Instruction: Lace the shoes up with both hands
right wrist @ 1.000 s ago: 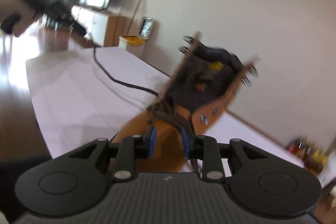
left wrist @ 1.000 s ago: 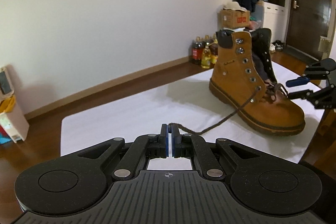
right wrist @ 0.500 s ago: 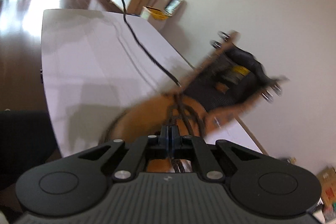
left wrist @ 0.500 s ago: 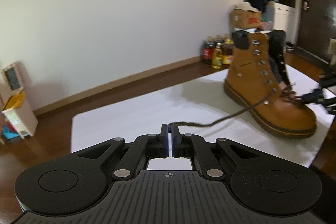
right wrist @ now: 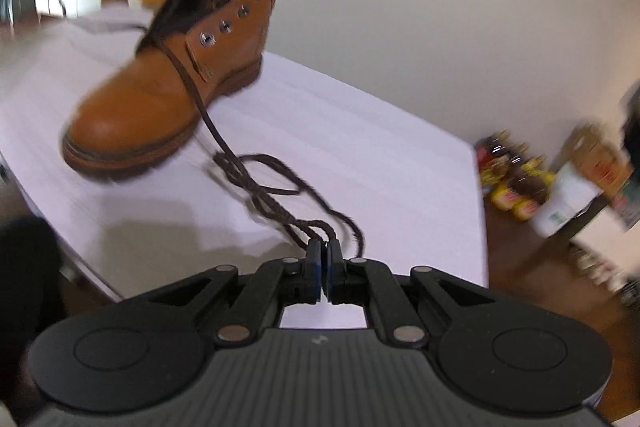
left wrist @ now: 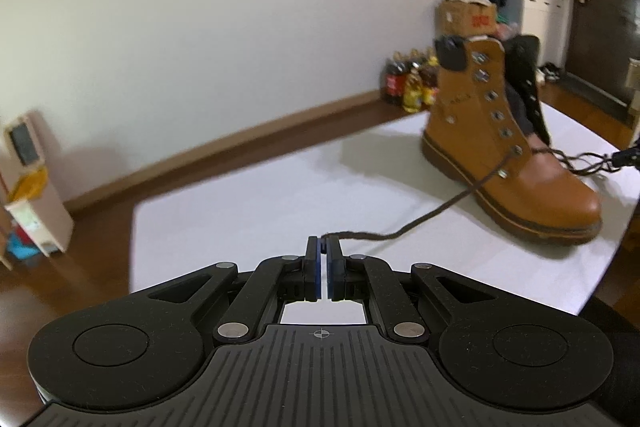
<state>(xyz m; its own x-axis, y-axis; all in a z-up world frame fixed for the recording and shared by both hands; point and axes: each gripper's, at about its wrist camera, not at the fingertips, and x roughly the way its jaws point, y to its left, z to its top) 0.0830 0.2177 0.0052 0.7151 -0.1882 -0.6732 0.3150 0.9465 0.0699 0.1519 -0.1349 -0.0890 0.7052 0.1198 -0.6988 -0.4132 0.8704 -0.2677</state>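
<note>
- Left wrist view, from the left: a small white cabinet [left wrist: 34, 183] at nine o'clock on the wooden floor; the white tabletop [left wrist: 248, 195] across the middle
- The left gripper [left wrist: 323, 259] at six o'clock, its fingers clamped together on one end of the dark brown lace [left wrist: 436, 207]; that strand rises toward a lower eyelet at three o'clock
- The tan boot [left wrist: 508, 147] stands upright on the tabletop at two o'clock, upper eyelets unlaced; bottles [left wrist: 408, 87] on the floor behind it
- Right wrist view: the boot [right wrist: 160, 91] at ten o'clock; the lace [right wrist: 256, 179] loops loosely down the tabletop [right wrist: 360, 131]
- The right gripper [right wrist: 324, 259] at six o'clock, fingers pressed shut on the bunched lace
</note>
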